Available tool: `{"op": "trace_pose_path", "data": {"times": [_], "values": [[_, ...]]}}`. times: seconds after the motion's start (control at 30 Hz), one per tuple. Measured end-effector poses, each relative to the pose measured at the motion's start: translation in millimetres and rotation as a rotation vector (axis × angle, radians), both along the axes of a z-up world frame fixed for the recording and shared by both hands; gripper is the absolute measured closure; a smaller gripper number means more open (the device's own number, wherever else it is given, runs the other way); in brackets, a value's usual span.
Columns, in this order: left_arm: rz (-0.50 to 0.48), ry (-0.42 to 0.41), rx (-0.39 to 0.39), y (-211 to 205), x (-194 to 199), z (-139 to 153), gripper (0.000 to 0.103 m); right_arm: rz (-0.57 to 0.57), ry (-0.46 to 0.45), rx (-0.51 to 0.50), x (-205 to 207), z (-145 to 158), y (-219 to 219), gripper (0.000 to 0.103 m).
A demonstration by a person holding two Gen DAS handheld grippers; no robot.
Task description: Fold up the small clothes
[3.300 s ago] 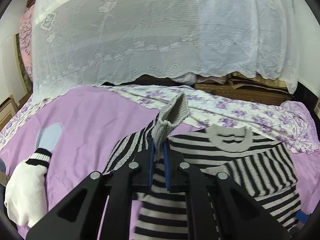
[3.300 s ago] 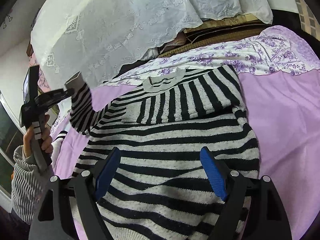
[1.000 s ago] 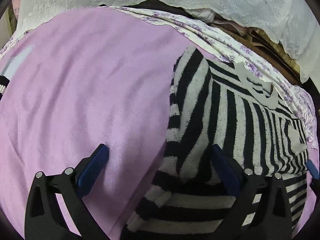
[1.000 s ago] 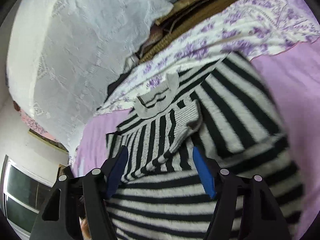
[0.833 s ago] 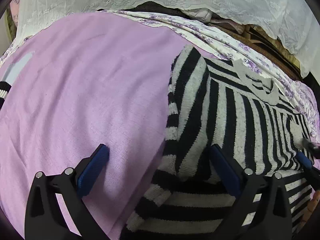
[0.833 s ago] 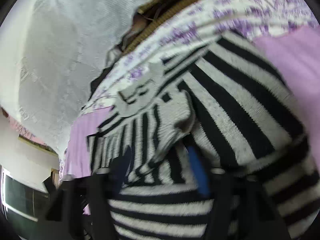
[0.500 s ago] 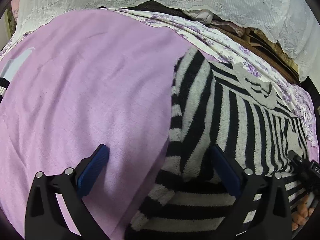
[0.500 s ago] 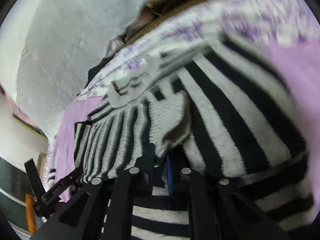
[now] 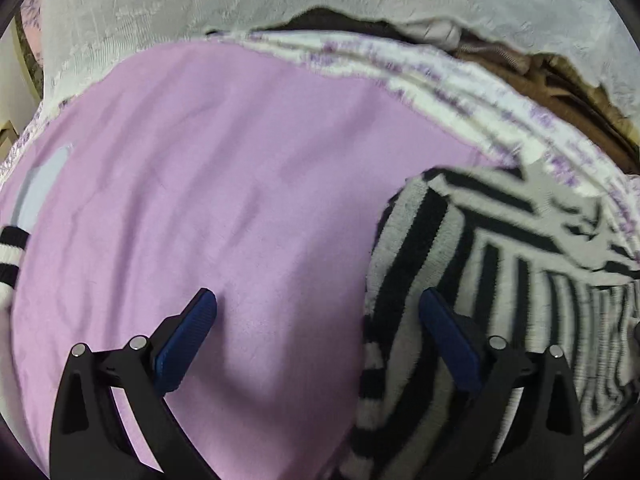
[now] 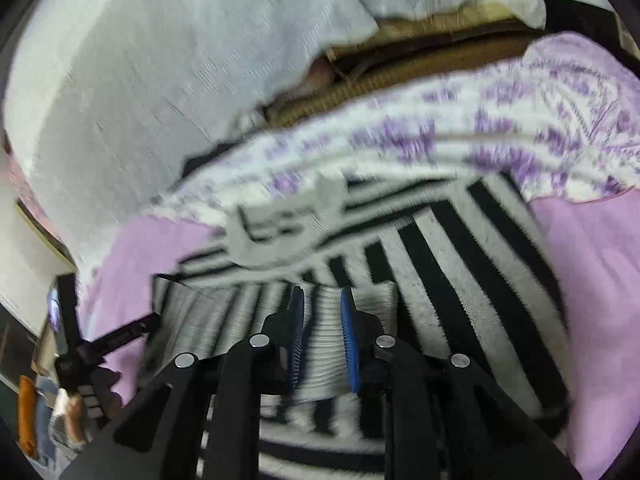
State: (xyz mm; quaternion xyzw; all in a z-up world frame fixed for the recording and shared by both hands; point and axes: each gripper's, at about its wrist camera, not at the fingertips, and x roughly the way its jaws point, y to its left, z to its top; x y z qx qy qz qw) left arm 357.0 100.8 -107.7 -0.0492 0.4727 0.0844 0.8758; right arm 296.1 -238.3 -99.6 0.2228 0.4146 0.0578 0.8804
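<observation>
A black and grey striped sweater (image 10: pixel 460 264) lies on the purple bedsheet (image 9: pixel 224 184), both sleeves folded across its chest; it also shows at the right of the left wrist view (image 9: pixel 472 248). My left gripper (image 9: pixel 316 328) is open and empty, low over the sheet, its right finger over the sweater's left edge. My right gripper (image 10: pixel 322 320) has its jaws close together around the grey ribbed cuff (image 10: pixel 324 344) of the folded sleeve, just below the collar (image 10: pixel 280 232). The frame is blurred, so the grip is unclear.
A white lace curtain (image 9: pixel 280 4) hangs behind the bed. A floral sheet (image 10: pixel 440 136) borders the far edge, with brown bedding (image 10: pixel 400 68) beyond. A white sock with black stripes (image 9: pixel 10 256) lies at the far left. The other hand-held gripper (image 10: pixel 100 344) shows at left.
My right gripper closed onto the sleeve cuff, then moved with it toward the collar. My left gripper shifted left, so the sweater now sits further right in its view.
</observation>
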Motion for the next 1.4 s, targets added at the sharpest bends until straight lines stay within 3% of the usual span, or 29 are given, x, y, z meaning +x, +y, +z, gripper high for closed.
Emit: {"op": "trace_pose_path", "data": {"times": [0.1,0.23,0.37,0.5,0.6,0.77,0.83,0.97,1.17,1.23,1.4], "values": [[0.008,-0.002,-0.085,13.2,0.7,-3.6,0.004,0.003,-0.007,0.051,2.6,-10.9,-7.6,0.095],[-0.002,-0.046,-0.067,11.3,-13.0,4.5,0.005,0.006,-0.045,0.009,-11.0,-2.5,-2.0,0.089],[-0.089,-0.103,-0.089,7.0,-45.5,20.9,0.005,0.044,-0.118,-0.038,-36.1,22.0,10.6,0.079],[-0.146,-0.043,-0.037,-8.8,-55.1,8.2,0.005,0.109,-0.071,-0.119,-44.9,17.1,26.9,0.069],[-0.147,-0.016,-0.001,-13.3,-54.0,-2.5,0.004,0.124,-0.053,-0.165,-43.1,3.5,34.0,0.069],[-0.125,-0.045,-0.016,-8.9,-71.1,3.4,0.004,0.103,-0.080,-0.135,-58.1,13.0,27.6,0.069],[-0.123,-0.070,-0.023,-6.9,-85.6,8.2,0.004,0.101,-0.090,-0.134,-69.7,17.0,27.0,0.059],[-0.128,-0.098,-0.037,-5.9,-109.0,15.2,0.005,0.093,-0.085,-0.126,-87.9,15.1,24.1,0.058],[-0.168,-0.075,-0.001,-18.7,-139.5,9.3,0.005,0.074,-0.065,-0.097,-114.1,11.0,15.4,0.057],[-0.176,-0.069,0.016,-22.3,-148.3,7.2,0.005,0.075,-0.057,-0.094,-124.6,8.6,13.5,0.049],[-0.182,-0.059,0.018,-23.4,-167.4,4.0,0.005,0.100,-0.054,-0.125,-158.9,2.5,14.6,0.045]]}}
